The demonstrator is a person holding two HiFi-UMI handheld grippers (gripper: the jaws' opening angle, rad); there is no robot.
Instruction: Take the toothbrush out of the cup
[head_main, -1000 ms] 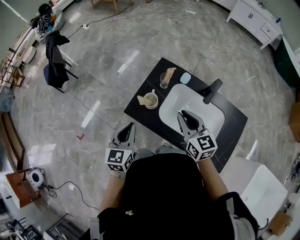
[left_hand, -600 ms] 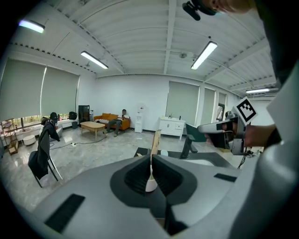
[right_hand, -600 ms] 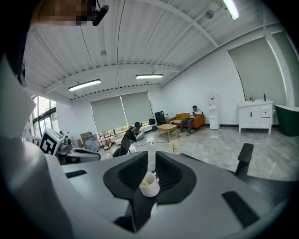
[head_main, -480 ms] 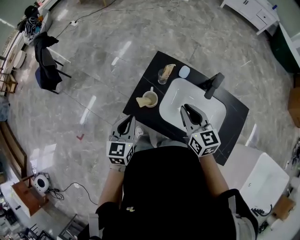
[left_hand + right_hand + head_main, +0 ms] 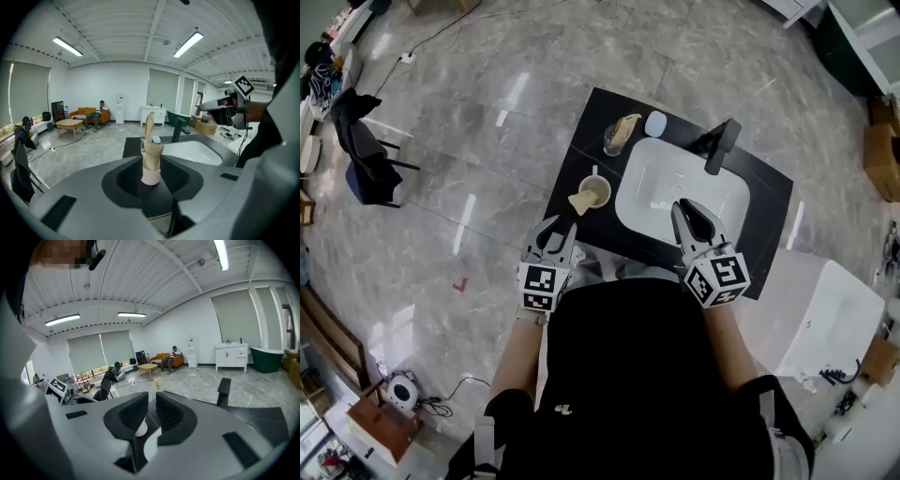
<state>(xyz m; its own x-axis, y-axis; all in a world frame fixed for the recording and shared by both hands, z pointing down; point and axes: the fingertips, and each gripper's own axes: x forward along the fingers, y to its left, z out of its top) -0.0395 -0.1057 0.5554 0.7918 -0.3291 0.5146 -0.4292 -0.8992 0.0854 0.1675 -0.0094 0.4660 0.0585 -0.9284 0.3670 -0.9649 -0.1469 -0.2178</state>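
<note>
A white cup stands on the black counter, left of the sink. A tan-wrapped toothbrush leans over the cup's near rim. My left gripper hovers at the counter's near edge, just short of the cup, and its jaws are opening. In the left gripper view the cup and toothbrush show straight ahead through the gap of the left gripper, and no pad presses on them. My right gripper hangs over the sink's near part, shut and empty; the right gripper view shows the right gripper with only a thin slit.
A white sink is set in the counter, with a black faucet at its far side. A clear glass holding a tan item and a pale blue soap piece stand at the back. A white cabinet is at the right.
My left gripper has come forward and down towards the cup, and its jaws have parted. The right gripper has barely shifted over the sink.
</note>
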